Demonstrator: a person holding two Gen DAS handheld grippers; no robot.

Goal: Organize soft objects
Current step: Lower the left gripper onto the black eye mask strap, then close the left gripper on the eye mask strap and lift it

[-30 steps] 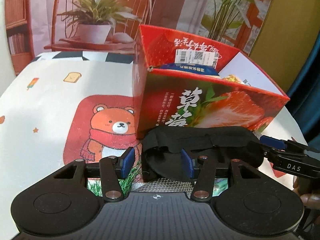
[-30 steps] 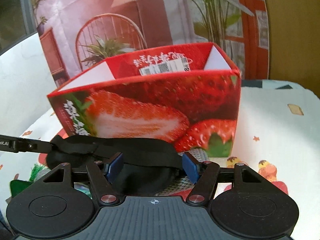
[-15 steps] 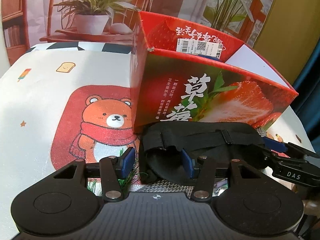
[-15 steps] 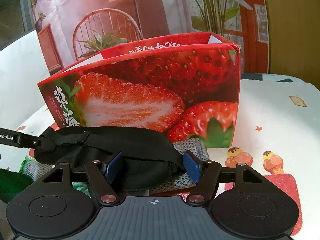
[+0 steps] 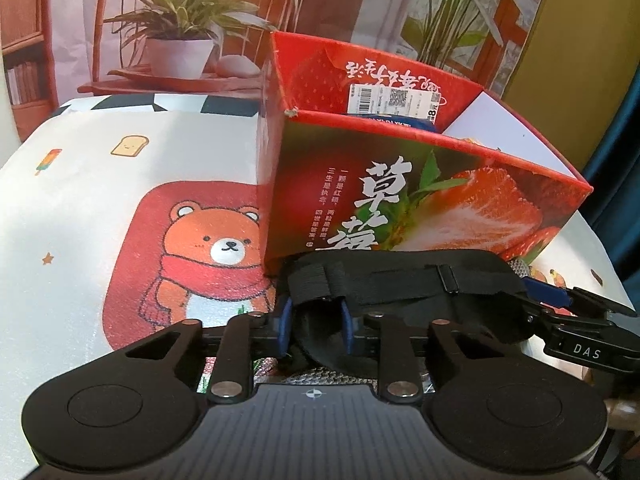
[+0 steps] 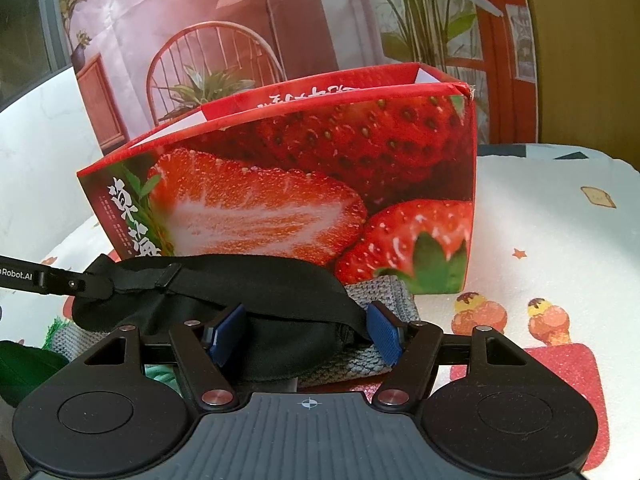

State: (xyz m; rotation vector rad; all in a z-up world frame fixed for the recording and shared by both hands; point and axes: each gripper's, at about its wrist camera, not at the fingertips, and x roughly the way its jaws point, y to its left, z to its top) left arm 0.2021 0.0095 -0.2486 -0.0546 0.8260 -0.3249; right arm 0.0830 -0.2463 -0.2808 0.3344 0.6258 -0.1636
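Note:
A black sleep mask point(image 5: 404, 292) with an elastic strap lies in front of a red strawberry-print box point(image 5: 400, 184). My left gripper point(image 5: 314, 322) is shut on the mask's left end. My right gripper point(image 6: 306, 334) stands open around the mask's point(image 6: 248, 292) other end, its blue pads point(image 6: 386, 338) on either side of it. The right gripper also shows at the right of the left wrist view point(image 5: 560, 304). A grey knitted cloth point(image 6: 376, 300) lies under the mask. The box point(image 6: 312, 184) is open at the top and holds a blue packet point(image 5: 396, 122).
The table carries a white cloth with a red bear patch point(image 5: 192, 256) and small food prints point(image 6: 472, 312). A green item point(image 6: 24, 372) lies at the left edge of the right wrist view. A backdrop with a potted plant point(image 5: 180, 40) stands behind the table.
My left gripper has closed from open onto the mask's left end. Both cameras have sunk lower and closer to the mask and the box. My right gripper has stayed open.

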